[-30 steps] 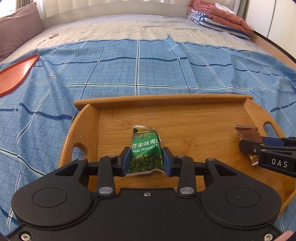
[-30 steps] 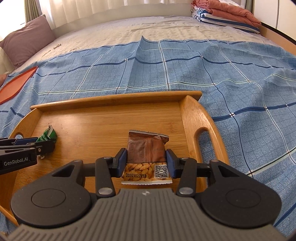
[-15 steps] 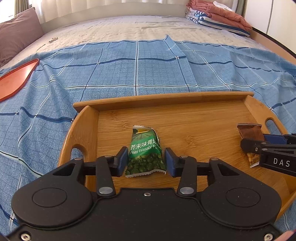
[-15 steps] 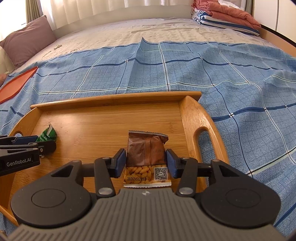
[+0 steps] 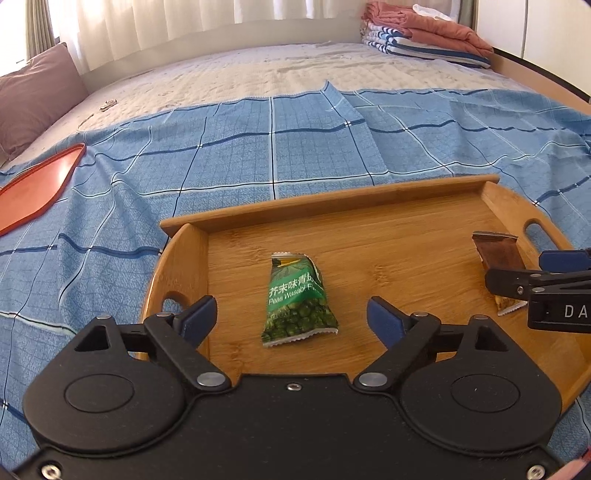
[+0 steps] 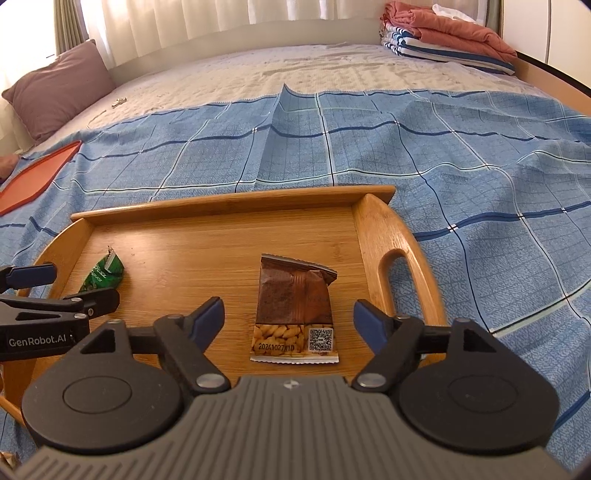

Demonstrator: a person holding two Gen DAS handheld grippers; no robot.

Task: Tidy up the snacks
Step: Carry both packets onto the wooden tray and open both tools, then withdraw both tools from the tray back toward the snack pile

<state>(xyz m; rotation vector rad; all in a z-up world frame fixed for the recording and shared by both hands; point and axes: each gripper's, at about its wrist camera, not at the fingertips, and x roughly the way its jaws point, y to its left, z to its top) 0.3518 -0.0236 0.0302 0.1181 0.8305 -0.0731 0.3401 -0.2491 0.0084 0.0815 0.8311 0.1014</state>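
A green wasabi-pea packet lies flat on the wooden tray, between the jaws of my left gripper, which are opening and stand well clear of it on both sides. A brown peanut packet lies on the same tray near its right handle, between the jaws of my right gripper, which are also opening and do not touch it. Each view shows the other gripper at its edge: the right gripper and the brown peanut packet, the left gripper and the green packet.
The tray rests on a blue checked cloth spread over a bed. An orange-red tray lies on the cloth at the far left. A mauve pillow and folded blankets sit at the far end.
Both grippers have let go: their jaws went from pressing on the packets to standing wide apart. The green and brown packets now lie free on the tray.
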